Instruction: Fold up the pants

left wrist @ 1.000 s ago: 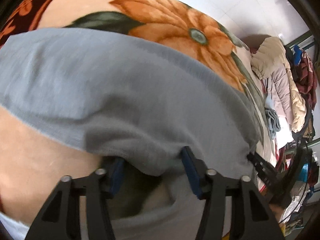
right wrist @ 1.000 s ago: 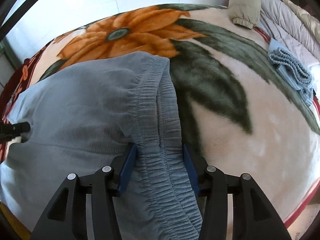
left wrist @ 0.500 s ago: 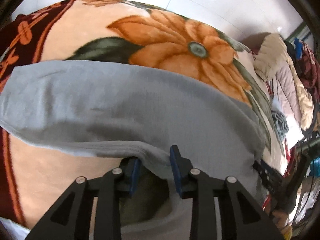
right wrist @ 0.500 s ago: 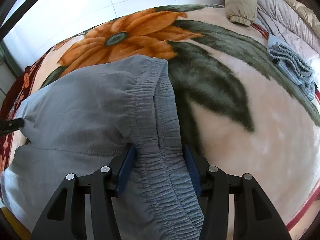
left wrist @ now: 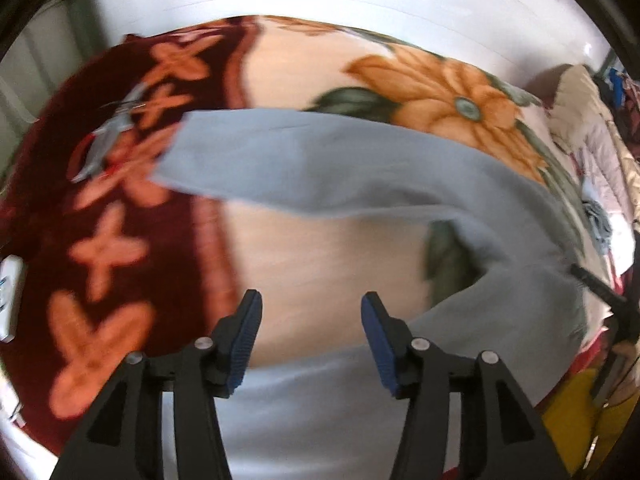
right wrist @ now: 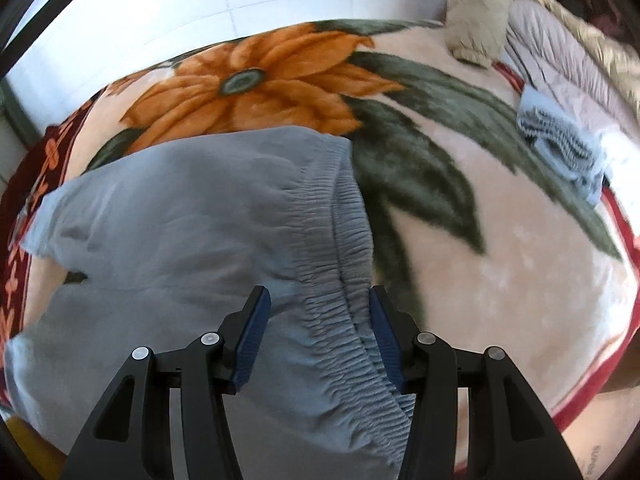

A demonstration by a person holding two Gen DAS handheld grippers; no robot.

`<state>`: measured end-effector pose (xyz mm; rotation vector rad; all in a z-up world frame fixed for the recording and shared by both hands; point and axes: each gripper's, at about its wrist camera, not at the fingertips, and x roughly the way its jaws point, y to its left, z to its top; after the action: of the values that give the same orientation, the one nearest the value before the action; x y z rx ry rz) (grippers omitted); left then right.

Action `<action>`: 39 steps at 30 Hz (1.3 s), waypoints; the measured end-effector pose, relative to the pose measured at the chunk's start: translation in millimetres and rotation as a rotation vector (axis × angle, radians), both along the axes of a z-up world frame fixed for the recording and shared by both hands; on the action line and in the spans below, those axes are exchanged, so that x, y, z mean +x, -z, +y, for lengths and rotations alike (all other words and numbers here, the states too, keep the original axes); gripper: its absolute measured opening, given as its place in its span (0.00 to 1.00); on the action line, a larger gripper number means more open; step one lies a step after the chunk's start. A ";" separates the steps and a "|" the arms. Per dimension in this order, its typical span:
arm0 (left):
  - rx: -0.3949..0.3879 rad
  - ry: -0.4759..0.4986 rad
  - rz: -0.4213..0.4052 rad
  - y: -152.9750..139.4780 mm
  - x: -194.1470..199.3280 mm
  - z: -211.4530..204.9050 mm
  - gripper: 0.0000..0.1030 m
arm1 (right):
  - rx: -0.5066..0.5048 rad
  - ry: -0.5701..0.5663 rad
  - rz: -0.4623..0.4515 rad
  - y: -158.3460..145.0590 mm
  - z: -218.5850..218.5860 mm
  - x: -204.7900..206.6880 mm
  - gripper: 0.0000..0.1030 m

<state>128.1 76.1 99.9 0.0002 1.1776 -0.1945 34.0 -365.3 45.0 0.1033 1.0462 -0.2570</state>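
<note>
Grey-blue pants (left wrist: 320, 168) lie spread on a floral blanket (left wrist: 312, 264), legs apart in a V. In the left wrist view my left gripper (left wrist: 311, 312) is open and empty, above bare blanket between the two legs. In the right wrist view the pants (right wrist: 180, 232) show their elastic waistband (right wrist: 340, 264). My right gripper (right wrist: 318, 312) is open with its jaws either side of the waistband, not closed on it.
A folded blue-grey knit item (right wrist: 560, 136) and padded jackets (right wrist: 560, 40) lie at the blanket's far right. A small white device (left wrist: 10, 296) sits at the left edge. The other gripper's black tip (left wrist: 596, 284) shows at the right.
My left gripper opened, let go of the pant leg and drew back left, so bare blanket now lies between its fingers. The right gripper lifted slightly, still open over the waistband.
</note>
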 end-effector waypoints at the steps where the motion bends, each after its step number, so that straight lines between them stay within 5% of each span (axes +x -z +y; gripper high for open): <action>1: 0.016 -0.018 0.001 -0.4 -4.9 14.1 0.54 | -0.012 -0.014 0.006 -3.7 8.3 -1.4 0.50; 10: 0.069 -0.199 0.068 23.5 -43.2 123.3 0.54 | -0.054 -0.146 0.016 -31.2 64.5 -15.9 0.50; 21: 0.013 -0.286 0.154 65.1 -54.7 137.9 0.53 | -0.046 -0.281 0.051 -22.5 117.7 -42.7 0.50; 24: -0.067 -0.294 0.152 59.0 -56.3 131.0 0.15 | -0.041 -0.308 0.072 -12.1 125.5 -48.9 0.50; 29: -0.170 -0.218 0.128 39.7 -65.6 94.8 0.18 | -0.028 -0.330 0.101 3.1 132.7 -53.3 0.50; 31: -0.203 -0.184 0.126 34.6 -69.5 77.6 0.35 | -0.012 -0.335 0.106 7.3 134.3 -54.8 0.50; 34: -0.234 -0.114 0.124 28.6 -76.9 51.3 0.43 | 0.003 -0.342 0.120 14.8 136.4 -58.2 0.50; 39: -0.140 -0.084 0.075 16.1 -87.9 41.9 0.52 | 0.018 -0.344 0.139 23.3 135.9 -63.4 0.50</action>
<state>40.2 118.0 83.7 -0.1808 1.2343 -0.2043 -29.4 -229.4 21.7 -0.0797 1.1846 0.0580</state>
